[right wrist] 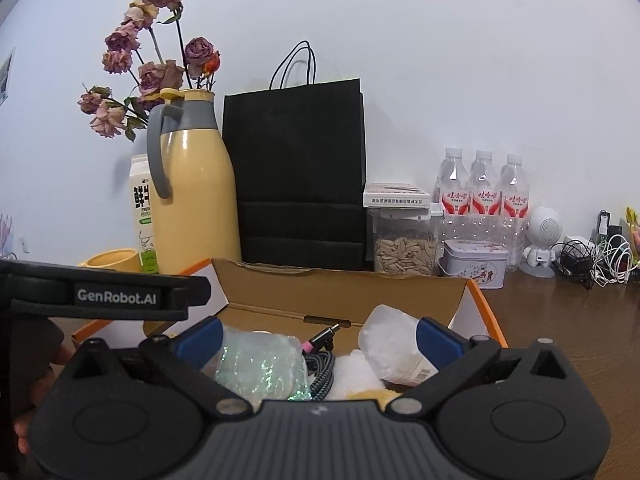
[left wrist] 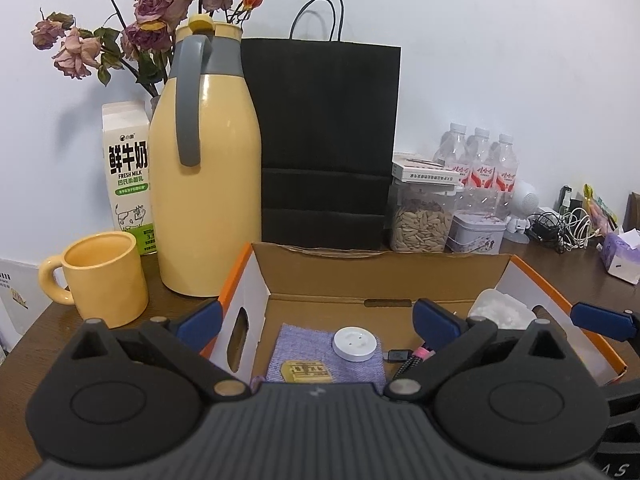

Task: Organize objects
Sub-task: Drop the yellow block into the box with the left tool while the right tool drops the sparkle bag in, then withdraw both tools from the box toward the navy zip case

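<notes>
Only the left view shows the woven purple pouch (left wrist: 324, 354) and round white disc (left wrist: 355, 343) in the box (left wrist: 384, 276); a crinkly bag (right wrist: 260, 364) is seen right. Both claws (left wrist: 318, 316) (right wrist: 318, 338) are spread wide, empty.

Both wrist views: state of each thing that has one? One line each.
left gripper: open, empty
right gripper: open, empty
cardboard box: open, flap up
yellow mug: upright, looks empty
yellow thermos jug: upright, lid on
milk carton: upright, closed
black paper bag: standing
seed container: lidded, partly full
</notes>
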Available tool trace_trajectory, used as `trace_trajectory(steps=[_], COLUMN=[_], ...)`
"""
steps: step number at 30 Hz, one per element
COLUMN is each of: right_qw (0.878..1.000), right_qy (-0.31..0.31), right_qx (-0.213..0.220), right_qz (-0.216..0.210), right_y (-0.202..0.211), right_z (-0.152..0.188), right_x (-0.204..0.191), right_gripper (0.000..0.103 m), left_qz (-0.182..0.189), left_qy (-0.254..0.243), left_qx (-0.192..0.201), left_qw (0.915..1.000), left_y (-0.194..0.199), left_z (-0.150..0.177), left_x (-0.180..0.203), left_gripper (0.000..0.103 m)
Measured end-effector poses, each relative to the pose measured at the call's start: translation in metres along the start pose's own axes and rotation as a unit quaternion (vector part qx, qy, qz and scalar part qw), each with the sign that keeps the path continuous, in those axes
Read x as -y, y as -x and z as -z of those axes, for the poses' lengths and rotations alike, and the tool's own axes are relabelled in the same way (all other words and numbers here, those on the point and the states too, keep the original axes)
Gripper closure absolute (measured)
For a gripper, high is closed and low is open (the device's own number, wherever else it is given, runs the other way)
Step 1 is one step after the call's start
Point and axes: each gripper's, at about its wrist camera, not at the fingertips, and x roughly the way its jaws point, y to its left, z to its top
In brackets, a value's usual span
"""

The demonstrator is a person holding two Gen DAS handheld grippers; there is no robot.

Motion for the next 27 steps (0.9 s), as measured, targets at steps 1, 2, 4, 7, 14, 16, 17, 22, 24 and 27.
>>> trace_trajectory(steps=[1,2,4,7,14,16,17,22,24,27], right_qw=[1.0,1.0,1.0,1.0,1.0,1.0,0.999,1.0,1.0,1.0], right_qy=[0.001,0.002,0.004,0.009,0.014,0.014,0.015,0.016,0.017,0.017], right_qx=[0.002,0.004,0.009,0.016,0.023,0.026,0.026,0.018,0.012,0.0], right_qz=[0.0,0.0,0.0,0.0,0.009,0.01,0.01,0.01,0.011,0.012], right_y=[0.001,0.003,0.007,0.013,0.032,0.04,0.045,0.065,0.073,0.084], right_z=[0.0,0.0,0.0,0.002,0.005,0.006,0.007,0.014,0.018,0.026], right_x=[0.0,-0.001,-0.001,-0.001,0.001,0.001,0.001,0.003,0.005,0.009], right_gripper=[0.0,0.0,0.0,0.0,0.0,0.0,0.0,0.0,0.0,0.0], left_qz=[0.001,0.003,0.007,0.01,0.011,0.013,0.012,0.015,0.013,0.014], left_qy=[0.0,0.0,0.001,0.001,-0.001,-0.003,-0.002,-0.002,-0.004,-0.008], left_qx=[0.002,0.004,0.009,0.017,0.024,0.023,0.023,0.014,0.01,-0.003], left_qw=[1.0,1.0,0.9999,0.9998,0.9996,0.9996,0.9997,0.9998,0.9998,0.9999], left_y=[0.002,0.004,0.009,0.018,0.042,0.05,0.053,0.071,0.077,0.083], left_z=[0.0,-0.001,-0.002,-0.003,0.001,0.004,0.005,0.014,0.018,0.027], left_x=[0.0,0.001,0.001,0.002,0.0,-0.001,-0.001,-0.005,-0.007,-0.01], left_gripper=[0.0,0.0,0.0,0.0,0.0,0.0,0.0,0.0,0.0,0.0])
